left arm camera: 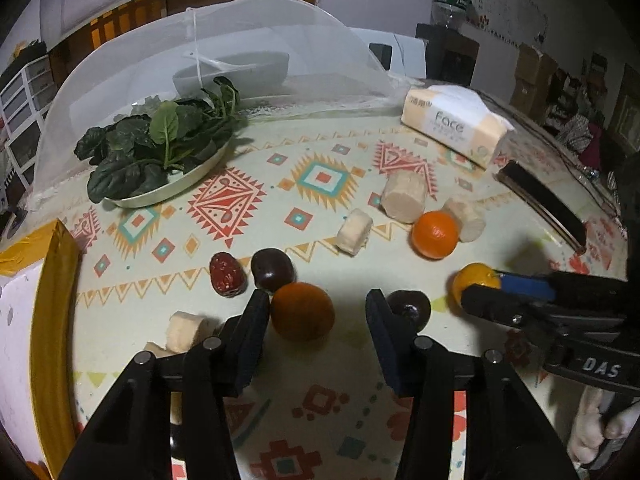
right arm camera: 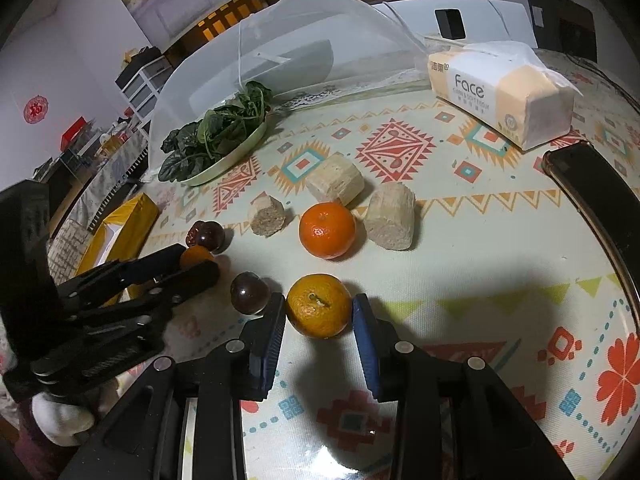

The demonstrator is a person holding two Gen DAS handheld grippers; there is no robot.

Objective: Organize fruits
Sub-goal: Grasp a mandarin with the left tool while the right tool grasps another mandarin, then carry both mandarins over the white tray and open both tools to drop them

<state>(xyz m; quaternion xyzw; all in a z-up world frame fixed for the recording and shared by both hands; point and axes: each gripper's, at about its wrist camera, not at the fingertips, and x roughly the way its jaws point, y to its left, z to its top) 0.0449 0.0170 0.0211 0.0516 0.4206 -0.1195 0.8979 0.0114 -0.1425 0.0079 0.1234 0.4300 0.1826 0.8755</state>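
Three mandarins lie on the patterned tablecloth. One mandarin [left arm camera: 303,311] sits between the open fingers of my left gripper [left arm camera: 318,306], against the left finger. A second mandarin [right arm camera: 319,305] sits between the open fingers of my right gripper [right arm camera: 319,309], with small gaps on both sides; it also shows in the left wrist view [left arm camera: 474,280]. The third mandarin [left arm camera: 435,234] [right arm camera: 327,230] lies farther back among pale cut cylinders [left arm camera: 403,197] [right arm camera: 391,216]. Dark round fruits [left arm camera: 273,270] [left arm camera: 409,307] [right arm camera: 249,293] and a red date [left arm camera: 227,274] lie nearby.
A plate of spinach [left arm camera: 160,148] [right arm camera: 218,142] sits under a mesh food cover [left arm camera: 224,40]. A tissue pack [left arm camera: 454,122] [right arm camera: 500,88] lies at the back right, a black phone [left arm camera: 544,204] [right arm camera: 592,192] to the right, and a yellow box [left arm camera: 52,320] [right arm camera: 120,232] at the left.
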